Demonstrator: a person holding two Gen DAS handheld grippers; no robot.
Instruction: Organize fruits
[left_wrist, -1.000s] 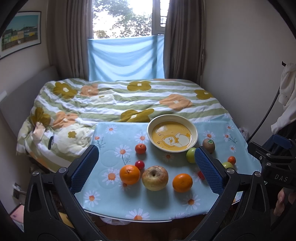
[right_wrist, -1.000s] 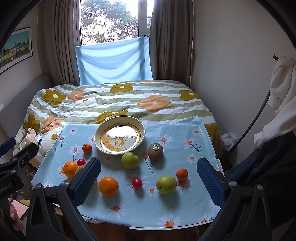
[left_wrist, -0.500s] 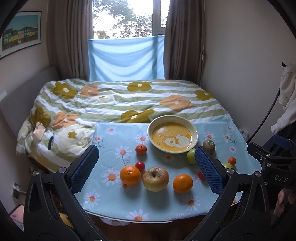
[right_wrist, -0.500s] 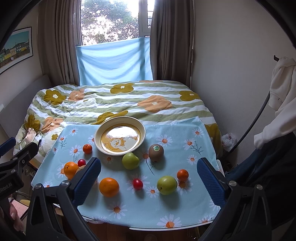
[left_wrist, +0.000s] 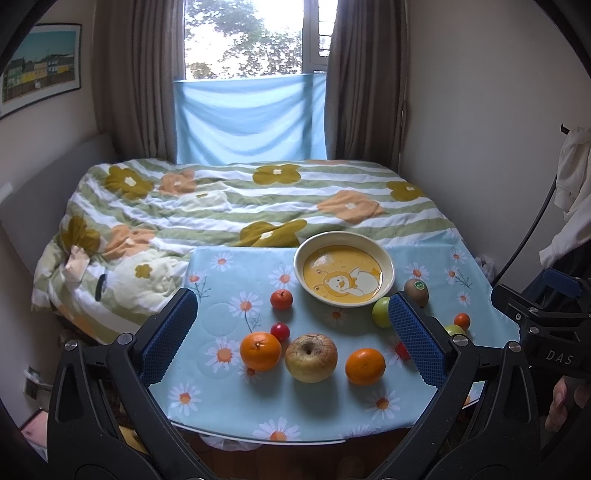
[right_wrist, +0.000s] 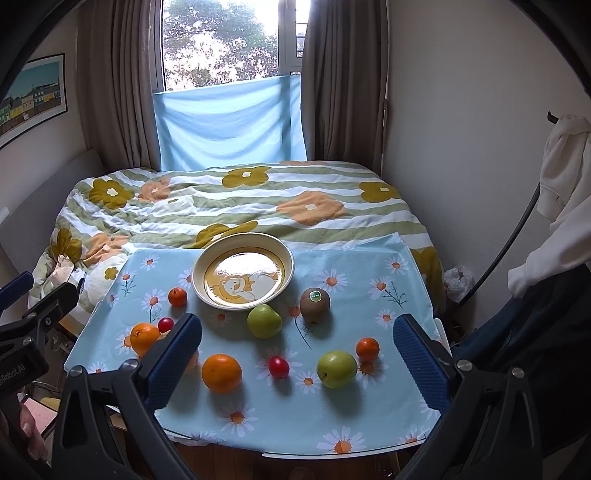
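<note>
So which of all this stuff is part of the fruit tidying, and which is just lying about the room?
Part of the job:
bowl, empty
oranges
green apples
kiwi
yellowish apple
small red fruits
left tool and right tool, both open

Just lying about:
floral bedspread
framed picture
curtains
white garment

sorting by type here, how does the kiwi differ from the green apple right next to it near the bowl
The kiwi is brown and matte; the green apple is bright green and shinier. The kiwi carries a small green sticker on top; the green apple shows none. The kiwi sits to the apple's right, farther from the bowl. Both rest loose on the daisy tablecloth, outside the bowl.
</note>
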